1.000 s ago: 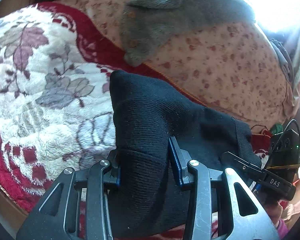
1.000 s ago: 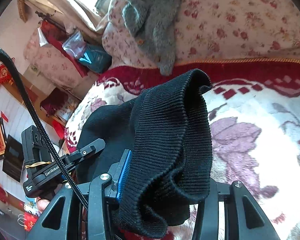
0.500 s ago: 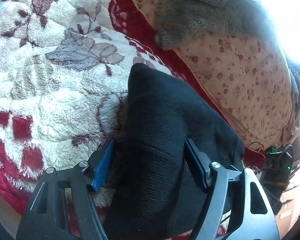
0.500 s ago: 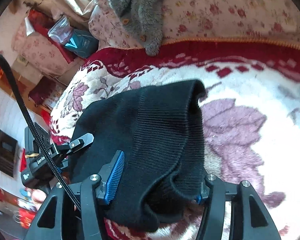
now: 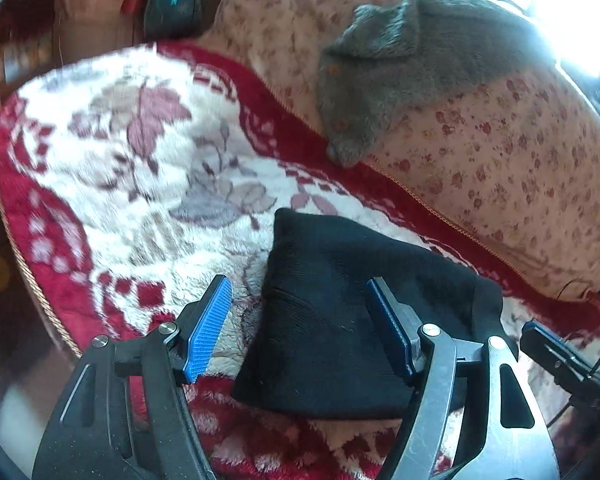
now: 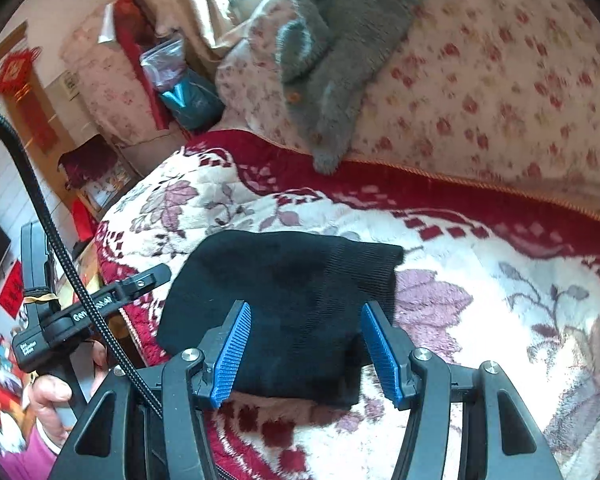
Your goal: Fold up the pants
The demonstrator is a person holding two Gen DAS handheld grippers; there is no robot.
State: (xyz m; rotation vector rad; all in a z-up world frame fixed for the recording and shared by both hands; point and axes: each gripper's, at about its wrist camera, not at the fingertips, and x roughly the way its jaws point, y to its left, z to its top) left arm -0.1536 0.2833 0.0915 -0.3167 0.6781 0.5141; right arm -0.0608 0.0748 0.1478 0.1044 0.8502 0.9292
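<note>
The pants (image 5: 340, 320) are seen lying as a compact black bundle on the blanket (image 5: 140, 184), near its front edge, well apart from the grey garment (image 5: 400, 80) draped over the flowered quilt (image 5: 520, 168) behind. Both grippers are seen with nothing held. The left gripper (image 5: 300, 328) has its blue pads spread wide, one beside the bundle's left edge over bare blanket and the other over the black cloth; neither pad is seen to press on it. The right gripper (image 6: 306, 350) is spread as well, its pads (image 6: 232, 354) standing either side of the bundle's near end with clear gaps. In the right view, the person's hand (image 6: 52, 400) on the left gripper's handle can be made out. The fabric is a ribbed knit, judged soft, light and limp; no shape will be kept by it when lifted, and layers may be expected to slide apart or sag if only one is caught. It is not thought fragile or slippery, since the knit should bite well on the ridged pads. The fold appears done or nearly so. If a further fold or a shift is wanted, hold would best be taken at the two near corners, through all layers at once, with the ribbed cuff (image 6: 384, 268) at the far right corner treated as the thicker, firmer edge.
</note>
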